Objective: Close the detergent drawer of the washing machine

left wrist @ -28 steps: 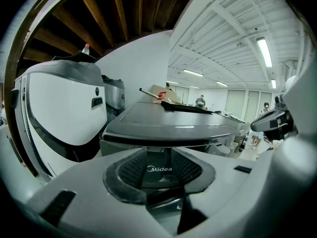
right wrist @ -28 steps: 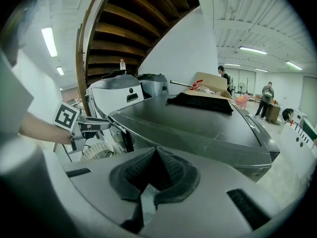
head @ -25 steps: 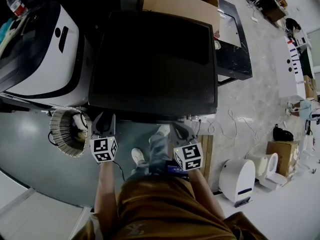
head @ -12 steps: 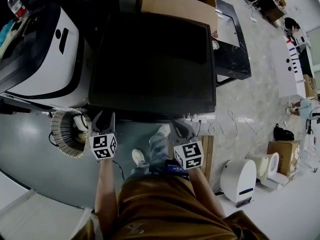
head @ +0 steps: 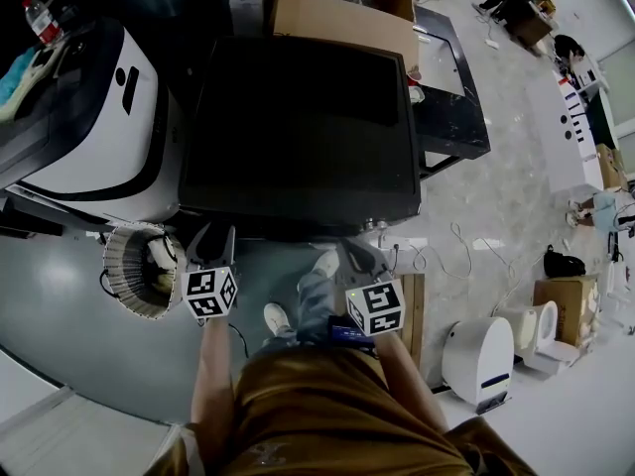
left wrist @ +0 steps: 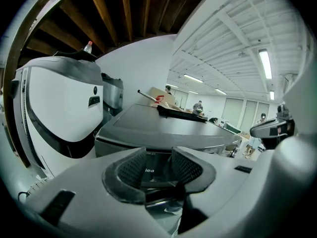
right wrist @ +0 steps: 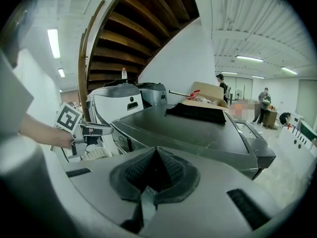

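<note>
A dark washing machine (head: pixel 298 117) fills the middle of the head view, seen from above; its front face and detergent drawer are hidden below its top edge. My left gripper (head: pixel 211 238) hangs just before the front left corner. Its jaws are open and have just been opening, with nothing between the pads. In the left gripper view (left wrist: pixel 157 155) a dark front panel (left wrist: pixel 148 171) with pale letters shows through the gap. My right gripper (head: pixel 359 256) is at the front right corner. The right gripper view (right wrist: pixel 156 151) shows its pads meeting, nothing held.
A white machine (head: pixel 89 117) stands to the left. A round coiled basket (head: pixel 139 271) sits on the floor by the left gripper. A cardboard box (head: pixel 337 18) lies behind the washer, a black table (head: pixel 451 77) to its right. Cables and white appliances (head: pixel 476 360) occupy the right floor.
The head view has shifted slightly, so the washer sits a little higher in the picture. Both grippers stay before its front edge, at most slightly raised.
</note>
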